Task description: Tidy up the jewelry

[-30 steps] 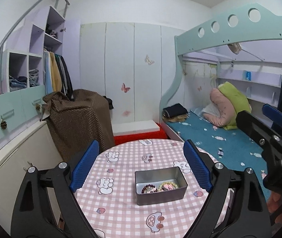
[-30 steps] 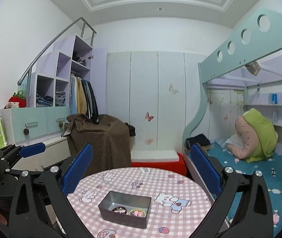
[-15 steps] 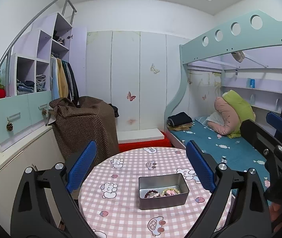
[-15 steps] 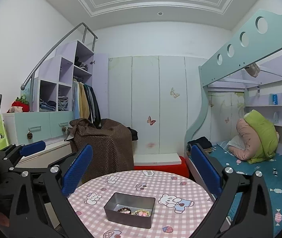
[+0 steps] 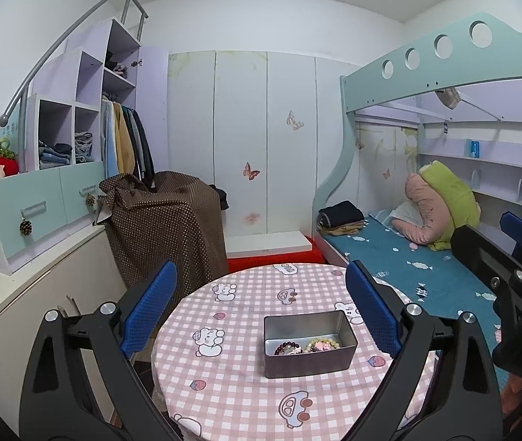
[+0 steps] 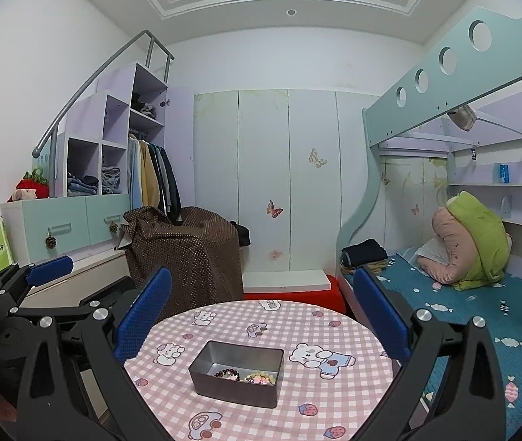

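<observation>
A grey metal tin [image 5: 308, 356] stands on the round table with the pink checked cloth [image 5: 246, 397]. Inside it lie a dark red bead bracelet [image 5: 287, 348] and a pale bead bracelet with pink pieces [image 5: 322, 344]. The tin [image 6: 237, 378] and both bracelets also show in the right wrist view. My left gripper [image 5: 261, 308] is open and empty, held above and short of the tin. My right gripper [image 6: 261, 316] is open and empty too, well above the table.
A bunk bed with a teal mattress [image 5: 426, 268] is to the right. A brown dotted cover [image 5: 165, 228] drapes furniture behind the table. White cabinets with drawers [image 5: 36, 217] run along the left. Wardrobe doors [image 5: 261, 147] close the back.
Both grippers have pulled back and up from the table, so the tin looks smaller and lower. Both stay open and empty. The tin has not moved.
</observation>
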A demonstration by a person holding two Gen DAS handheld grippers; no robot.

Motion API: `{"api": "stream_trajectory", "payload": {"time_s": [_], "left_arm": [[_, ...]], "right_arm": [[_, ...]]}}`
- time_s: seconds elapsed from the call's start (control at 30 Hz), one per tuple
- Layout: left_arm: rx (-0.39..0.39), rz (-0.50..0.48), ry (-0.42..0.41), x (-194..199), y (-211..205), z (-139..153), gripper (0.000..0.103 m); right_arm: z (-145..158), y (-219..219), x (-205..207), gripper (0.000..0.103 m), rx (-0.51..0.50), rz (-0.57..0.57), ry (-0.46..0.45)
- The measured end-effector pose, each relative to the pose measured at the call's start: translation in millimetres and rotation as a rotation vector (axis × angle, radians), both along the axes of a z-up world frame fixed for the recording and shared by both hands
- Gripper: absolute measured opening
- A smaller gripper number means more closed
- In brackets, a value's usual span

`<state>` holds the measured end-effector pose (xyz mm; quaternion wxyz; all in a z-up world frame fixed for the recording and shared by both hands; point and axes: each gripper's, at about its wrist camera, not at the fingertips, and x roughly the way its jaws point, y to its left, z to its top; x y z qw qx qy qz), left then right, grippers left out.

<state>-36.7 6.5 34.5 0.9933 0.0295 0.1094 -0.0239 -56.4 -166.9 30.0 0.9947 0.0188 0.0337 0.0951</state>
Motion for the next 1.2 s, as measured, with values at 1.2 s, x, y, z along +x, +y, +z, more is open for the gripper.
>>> {"api": "stream_trajectory", "payload": {"time_s": [1.2], "left_arm": [[0.001, -0.011, 0.027, 1.2, -2.2, -4.3, 0.095]], "right_arm": [[-4.6, -3.5, 4.2, 0.096, 0.025, -0.010, 0.039]]}}
